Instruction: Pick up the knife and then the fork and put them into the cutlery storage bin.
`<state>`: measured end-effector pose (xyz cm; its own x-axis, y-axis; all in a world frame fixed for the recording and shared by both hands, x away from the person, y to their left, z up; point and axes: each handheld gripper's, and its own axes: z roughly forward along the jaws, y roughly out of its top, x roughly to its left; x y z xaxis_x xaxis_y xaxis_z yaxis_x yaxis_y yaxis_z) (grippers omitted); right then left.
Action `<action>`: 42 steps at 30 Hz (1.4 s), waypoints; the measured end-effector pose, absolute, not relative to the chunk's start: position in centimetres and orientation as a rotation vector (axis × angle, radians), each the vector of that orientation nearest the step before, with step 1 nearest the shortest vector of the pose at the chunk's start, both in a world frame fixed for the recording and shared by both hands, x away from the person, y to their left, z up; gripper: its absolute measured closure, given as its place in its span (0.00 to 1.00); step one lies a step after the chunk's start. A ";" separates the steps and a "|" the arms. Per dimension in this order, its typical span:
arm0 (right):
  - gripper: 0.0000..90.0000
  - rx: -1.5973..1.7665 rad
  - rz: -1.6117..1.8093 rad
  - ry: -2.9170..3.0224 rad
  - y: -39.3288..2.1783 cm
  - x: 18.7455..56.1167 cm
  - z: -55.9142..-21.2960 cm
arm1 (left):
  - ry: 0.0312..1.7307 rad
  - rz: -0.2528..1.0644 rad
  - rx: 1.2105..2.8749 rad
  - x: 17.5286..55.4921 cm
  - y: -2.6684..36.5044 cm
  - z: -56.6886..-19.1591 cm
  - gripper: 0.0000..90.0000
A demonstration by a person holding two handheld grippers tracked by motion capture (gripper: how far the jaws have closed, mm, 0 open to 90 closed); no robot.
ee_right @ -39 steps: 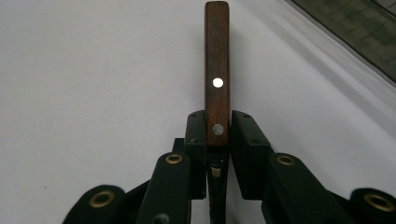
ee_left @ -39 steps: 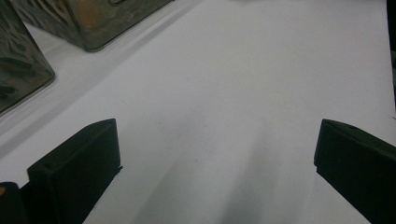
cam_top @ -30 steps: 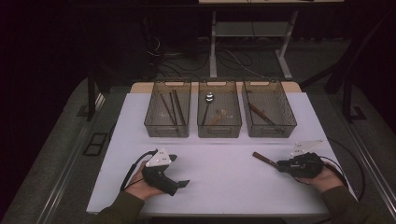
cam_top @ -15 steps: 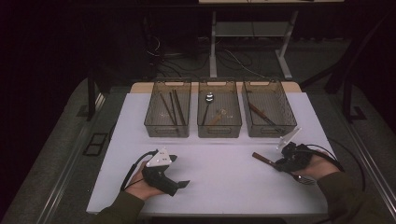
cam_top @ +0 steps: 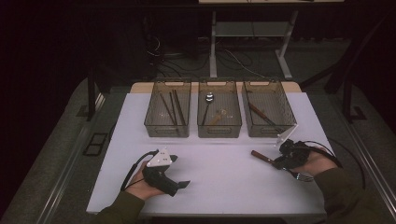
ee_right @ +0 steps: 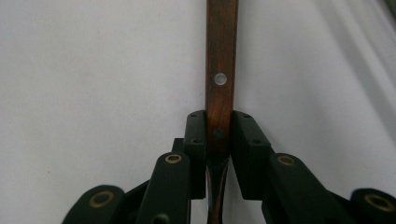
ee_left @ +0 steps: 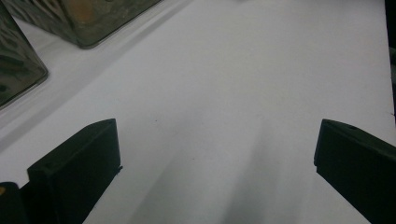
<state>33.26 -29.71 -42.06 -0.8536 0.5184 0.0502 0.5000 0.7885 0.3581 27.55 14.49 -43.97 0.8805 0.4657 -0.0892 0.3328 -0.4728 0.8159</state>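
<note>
Firmly in right tool (ee_right: 218, 135): fork (ee_right: 221, 70)

Both grippers are chunky black plastic units. The left gripper (cam_top: 181, 184) has a pale grey three-cornered plate on top and a black cable looping off its back end. Its own view shows two blocky matte-black jaws with squared-off faces. The right gripper (ee_right: 219, 140) looks like the same model: black linkage arms with brass-coloured pivot pins, plus small dark screws set in the pad blocks. It has a light three-cornered plate as well, and a black cable curls out behind it. The person wears dark olive long sleeves (cam_top: 338, 189) on both arms.
</note>
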 end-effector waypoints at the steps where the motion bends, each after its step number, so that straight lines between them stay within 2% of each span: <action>1: 0.85 0.843 0.596 2.911 -29.9 33.3 -42.0 | 0.577 0.179 2.104 27.5 14.5 -44.0 0.00; 23: 0.85 1.033 1.211 2.415 -34.7 33.8 -38.0 | 0.581 0.180 2.101 27.5 14.6 -43.9 0.00; 42: 0.85 1.112 1.421 2.131 -36.0 34.8 -35.7 | 0.593 0.171 2.061 27.7 15.3 -43.6 0.00</action>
